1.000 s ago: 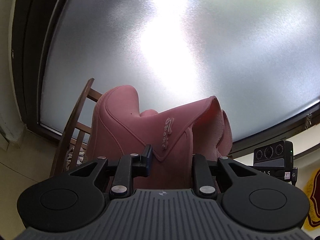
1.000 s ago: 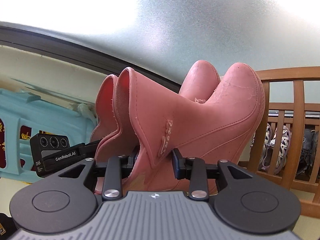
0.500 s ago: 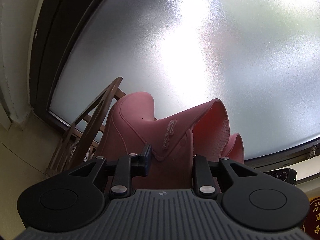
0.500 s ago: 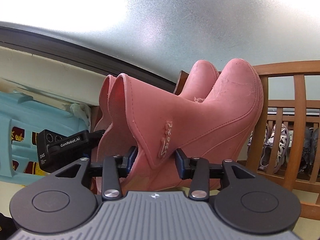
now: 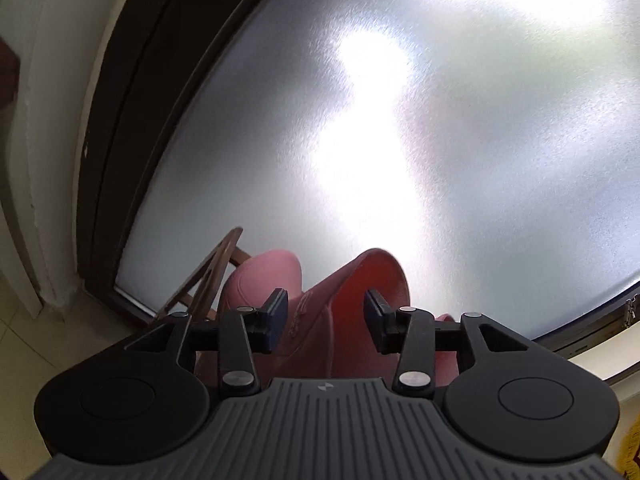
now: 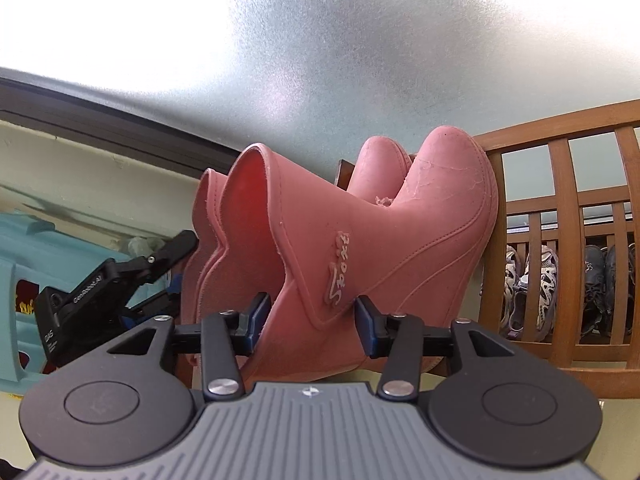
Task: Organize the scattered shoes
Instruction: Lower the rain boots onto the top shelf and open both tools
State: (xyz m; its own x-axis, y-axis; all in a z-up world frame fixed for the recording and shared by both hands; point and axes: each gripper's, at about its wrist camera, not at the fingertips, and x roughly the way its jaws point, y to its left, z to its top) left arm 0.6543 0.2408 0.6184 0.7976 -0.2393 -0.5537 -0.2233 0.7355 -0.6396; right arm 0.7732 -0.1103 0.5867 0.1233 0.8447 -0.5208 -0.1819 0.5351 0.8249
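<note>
Now both my claws stand spread apart: my right gripper straddles the nearer pink boot without pinching its shaft (toes up against the wooden rack), and my left gripper gapes around the other pink boot beside it.

Frosted glass pane fills 12 o'clock, dark window frame runs 9 to centre. Cream wall below it. Light blue plastic object at 9 o'clock. Left view: same pane, dark frame at 10 o'clock.
</note>
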